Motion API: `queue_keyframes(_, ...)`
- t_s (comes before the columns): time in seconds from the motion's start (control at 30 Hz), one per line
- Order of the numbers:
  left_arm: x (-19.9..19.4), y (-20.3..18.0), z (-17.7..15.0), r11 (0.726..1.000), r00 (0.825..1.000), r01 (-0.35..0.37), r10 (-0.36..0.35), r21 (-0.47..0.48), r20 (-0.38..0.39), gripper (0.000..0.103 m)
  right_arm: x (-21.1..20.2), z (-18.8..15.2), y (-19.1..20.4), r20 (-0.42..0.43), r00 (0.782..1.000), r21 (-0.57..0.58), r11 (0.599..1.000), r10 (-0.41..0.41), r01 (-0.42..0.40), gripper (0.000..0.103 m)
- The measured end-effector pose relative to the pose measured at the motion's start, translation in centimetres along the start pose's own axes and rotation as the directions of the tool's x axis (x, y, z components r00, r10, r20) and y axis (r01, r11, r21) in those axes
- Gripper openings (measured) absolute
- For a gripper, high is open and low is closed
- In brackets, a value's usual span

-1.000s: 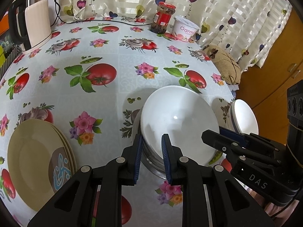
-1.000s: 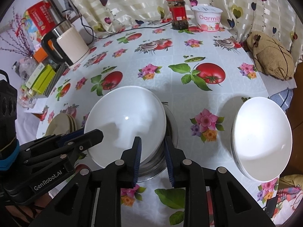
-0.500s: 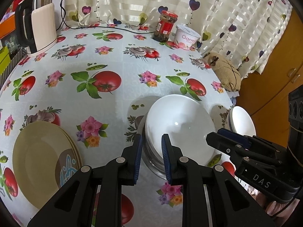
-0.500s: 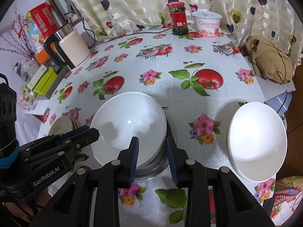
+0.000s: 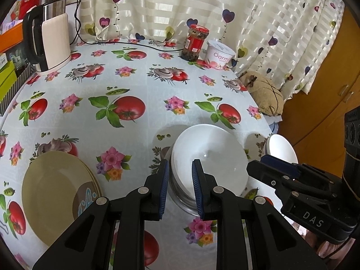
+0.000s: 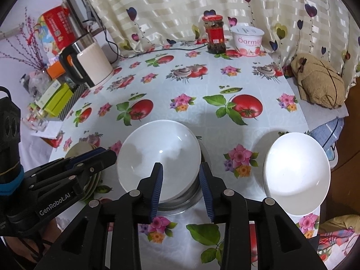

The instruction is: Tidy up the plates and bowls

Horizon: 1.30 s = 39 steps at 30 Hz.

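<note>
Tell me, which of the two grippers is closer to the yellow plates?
Left. The left gripper hangs over the near rim of the white bowl stack, with the yellow plates just to its left. The right gripper, its jaws opening with nothing between them, is on the stack's far side from them.

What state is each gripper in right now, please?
Left gripper: open, holding nothing.
Right gripper: jaws opening, nothing gripped, above the white bowl.

Back of the desk (image 5: 139, 83): kettle, jar, tub, all lined up along the curtain.

A cream kettle (image 5: 52, 45) with a black handle stands far left, its black cord (image 5: 144, 44) trailing along the flowery, tomato-print cloth; a red-lidded jar (image 5: 195, 42) sits just beside a white yoghurt tub (image 5: 219, 55), and a tan knotted cloth bundle (image 5: 264, 94) lies off the right edge, under the heart-patterned curtain (image 5: 202, 6).
</note>
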State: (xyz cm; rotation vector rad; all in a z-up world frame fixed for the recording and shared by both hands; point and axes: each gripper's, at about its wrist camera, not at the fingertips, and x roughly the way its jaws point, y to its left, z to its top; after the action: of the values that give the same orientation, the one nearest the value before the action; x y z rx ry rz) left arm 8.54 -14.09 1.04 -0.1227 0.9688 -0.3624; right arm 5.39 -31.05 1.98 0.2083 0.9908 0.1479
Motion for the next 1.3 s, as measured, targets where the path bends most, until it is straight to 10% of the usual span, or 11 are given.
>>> queue_keyframes(1.3, 0.0, -3.5, 1.3, 0.997, 0.999, 0.038, -0.039, 0.065, 0.01, 0.022, -2.1, 1.0, -2.1, 0.057, 0.998, 0.023, 1.0, 0.008, -0.009, 0.036)
